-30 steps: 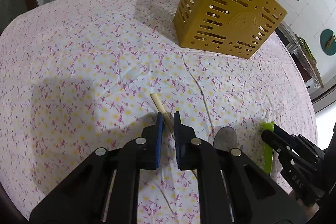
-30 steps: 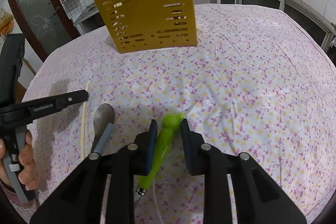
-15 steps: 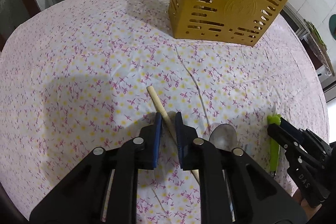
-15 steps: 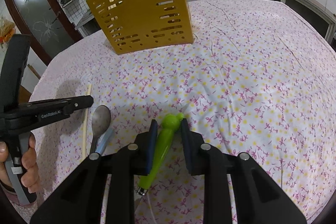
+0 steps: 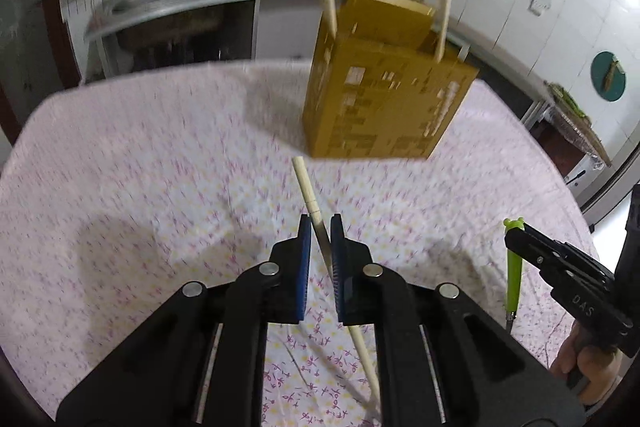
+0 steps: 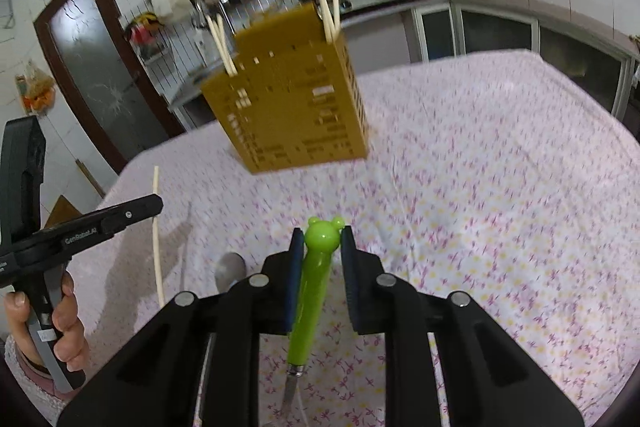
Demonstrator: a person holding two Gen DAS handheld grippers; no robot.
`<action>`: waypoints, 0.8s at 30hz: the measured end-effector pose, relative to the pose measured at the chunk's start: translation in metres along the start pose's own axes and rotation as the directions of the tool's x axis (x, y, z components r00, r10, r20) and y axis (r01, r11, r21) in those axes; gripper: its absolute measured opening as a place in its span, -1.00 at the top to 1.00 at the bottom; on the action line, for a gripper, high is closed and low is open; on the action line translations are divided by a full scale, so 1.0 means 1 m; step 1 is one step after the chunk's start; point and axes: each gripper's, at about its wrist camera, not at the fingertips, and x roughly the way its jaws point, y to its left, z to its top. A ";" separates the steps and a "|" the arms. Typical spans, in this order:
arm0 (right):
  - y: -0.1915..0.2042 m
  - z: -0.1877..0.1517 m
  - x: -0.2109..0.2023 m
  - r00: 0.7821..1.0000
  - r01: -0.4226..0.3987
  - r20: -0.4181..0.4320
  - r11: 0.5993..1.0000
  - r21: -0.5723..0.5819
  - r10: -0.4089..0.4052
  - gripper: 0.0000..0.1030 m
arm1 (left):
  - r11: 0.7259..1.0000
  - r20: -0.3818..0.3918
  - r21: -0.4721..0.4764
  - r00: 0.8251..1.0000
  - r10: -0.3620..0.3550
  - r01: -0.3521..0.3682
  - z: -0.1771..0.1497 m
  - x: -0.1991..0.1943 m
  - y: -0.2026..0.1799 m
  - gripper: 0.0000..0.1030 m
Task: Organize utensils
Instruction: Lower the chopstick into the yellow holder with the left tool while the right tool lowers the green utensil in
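My left gripper (image 5: 319, 227) is shut on a pale wooden chopstick (image 5: 306, 189) and holds it lifted off the table, tip toward the yellow slotted utensil holder (image 5: 380, 107). My right gripper (image 6: 320, 241) is shut on a green bear-headed utensil (image 6: 314, 279), also lifted; its metal end hangs below. The holder (image 6: 296, 99) stands at the far side of the table with several chopsticks in it. The left gripper and its chopstick (image 6: 156, 227) show at the left of the right wrist view; the right gripper and green utensil (image 5: 513, 275) show at the right of the left wrist view.
A metal spoon (image 6: 230, 269) lies on the floral tablecloth (image 6: 480, 187) near my right gripper. Kitchen counters, a sink and shelves stand behind the table. A dark door is at the far left.
Both grippers have lifted their utensils off the tablecloth and tilted up toward the holder. The views are blurred by the motion. The spoon stays on the cloth.
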 end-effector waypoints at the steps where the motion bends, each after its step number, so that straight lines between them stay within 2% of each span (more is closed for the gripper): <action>1: 0.001 0.002 -0.003 1.000 -0.001 0.012 1.000 -0.004 0.001 0.63 | 1.000 0.016 0.006 1.000 0.000 0.000 0.001 -0.005 -0.001 0.85; 7: 0.005 0.009 -0.020 0.997 -0.011 0.072 1.000 -0.023 0.013 0.63 | 0.999 0.111 0.054 0.994 0.002 -0.008 0.002 -0.028 -0.010 0.89; 11: 0.007 0.012 -0.036 0.991 -0.021 0.133 0.999 -0.032 0.025 0.63 | 0.997 0.192 0.083 0.981 -0.017 0.001 0.002 -0.048 -0.014 0.91; 18: 0.010 0.023 -0.062 0.967 -0.019 0.254 0.997 -0.070 0.036 0.63 | 0.995 0.255 0.094 0.965 -0.061 0.038 0.007 -0.062 -0.017 0.91; 24: 0.014 0.032 -0.078 0.945 -0.016 0.324 0.995 -0.100 0.047 0.63 | 0.994 0.294 0.096 0.953 -0.072 0.046 0.016 -0.070 -0.021 0.91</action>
